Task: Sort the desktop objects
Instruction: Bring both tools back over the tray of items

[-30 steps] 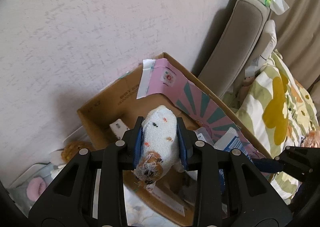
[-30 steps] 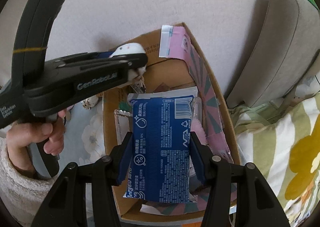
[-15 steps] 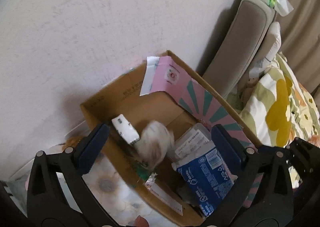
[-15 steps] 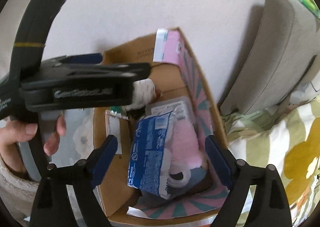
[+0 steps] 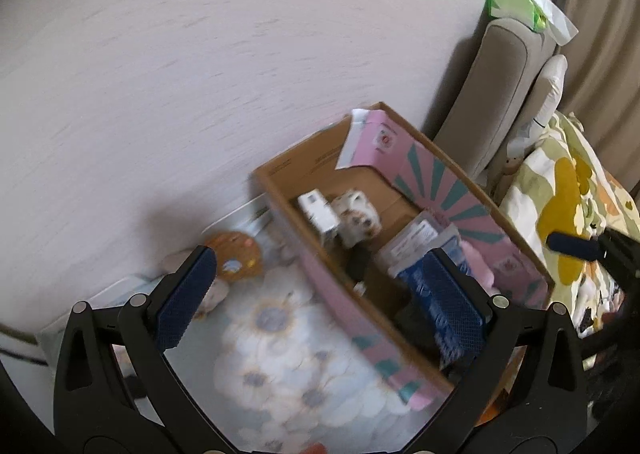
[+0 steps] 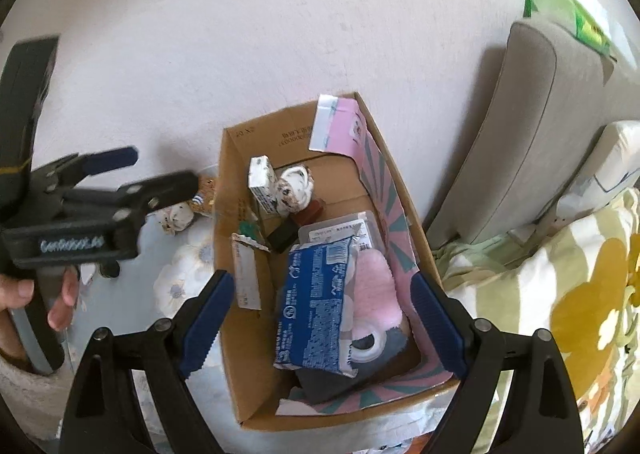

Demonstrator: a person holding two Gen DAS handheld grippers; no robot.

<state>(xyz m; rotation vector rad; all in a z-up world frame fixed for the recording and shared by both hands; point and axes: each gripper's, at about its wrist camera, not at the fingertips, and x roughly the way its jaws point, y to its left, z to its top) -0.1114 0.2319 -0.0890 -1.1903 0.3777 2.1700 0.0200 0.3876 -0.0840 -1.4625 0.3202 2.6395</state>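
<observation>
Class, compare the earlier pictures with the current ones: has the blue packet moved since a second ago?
Yes. The blue packet has dropped from between the right claw fingers, whose jaws have just been opening, down into the cardboard box, resting beside the pink fluffy item.

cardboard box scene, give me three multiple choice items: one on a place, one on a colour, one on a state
1. Where does the blue packet lie?
A. inside the cardboard box
B. on the floral cloth
C. on the sofa arm

2. What colour is the fluffy item beside the packet?
A. green
B. pink
C. orange

3. How are the right tongs?
A. shut on the packet
B. shut on nothing
C. open, holding nothing

Answers: 1 A, the box walls surround it; 2 B, its pile is pale pink; 3 C, the pads stand wide apart above the box.
</observation>
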